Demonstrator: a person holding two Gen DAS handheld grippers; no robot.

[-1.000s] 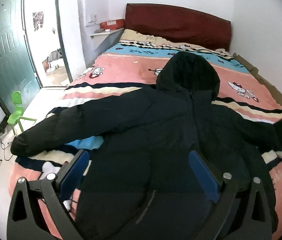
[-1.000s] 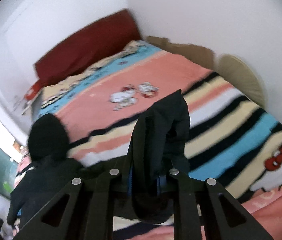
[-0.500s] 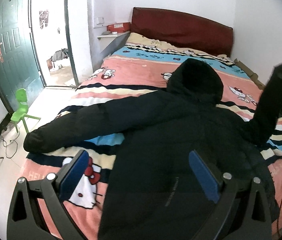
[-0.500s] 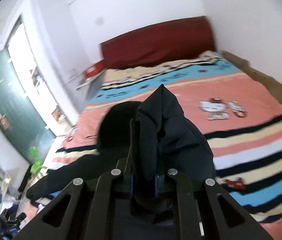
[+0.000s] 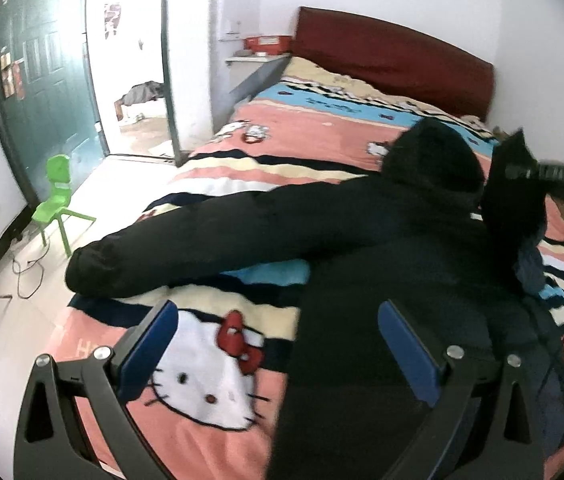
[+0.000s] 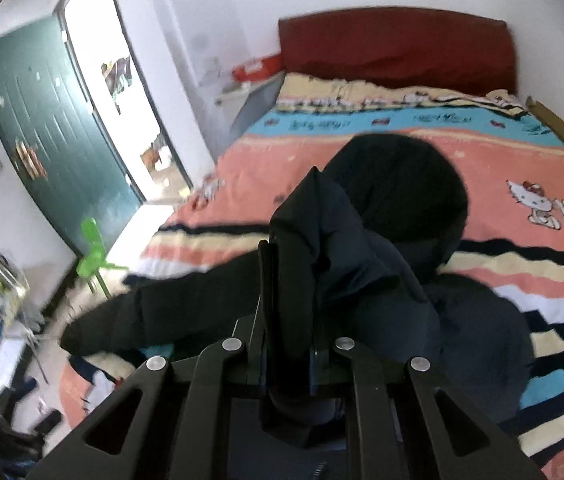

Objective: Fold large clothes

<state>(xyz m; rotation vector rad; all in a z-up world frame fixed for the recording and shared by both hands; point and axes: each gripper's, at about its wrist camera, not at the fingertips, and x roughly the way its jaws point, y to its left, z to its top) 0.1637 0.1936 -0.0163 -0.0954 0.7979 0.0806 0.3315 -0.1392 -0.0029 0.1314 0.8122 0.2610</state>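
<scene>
At far left a dark green panelled door [image 5: 38,92] stands open onto a bright doorway. A small bright green plastic chair [image 5: 60,204] stands on the pale floor just beside the bed. A pink, cream, blue and black striped blanket with a white cartoon cat print [image 5: 210,384] covers the bed, with a dark red padded headboard [image 5: 398,56] at its far end.

The large black hooded padded jacket [image 5: 362,264] lies front up on the blanket, hood toward the headboard. One sleeve [image 5: 186,252] lies flat, stretched out toward the chair side, its cuff near the bed edge.

The left gripper [image 5: 278,356] hangs above the jacket's lower body and the cat print, its blue-padded jaws spread wide with nothing between them.

The other sleeve [image 6: 322,264] is lifted off the blanket and stands above the jacket's chest, in front of the hood. The right gripper [image 6: 288,320] has its jaws pressed together, pinching this sleeve's cuff; dark fabric bunches out past the fingertips. From the left wrist view, this raised sleeve [image 5: 514,204] appears at the right edge.
</scene>
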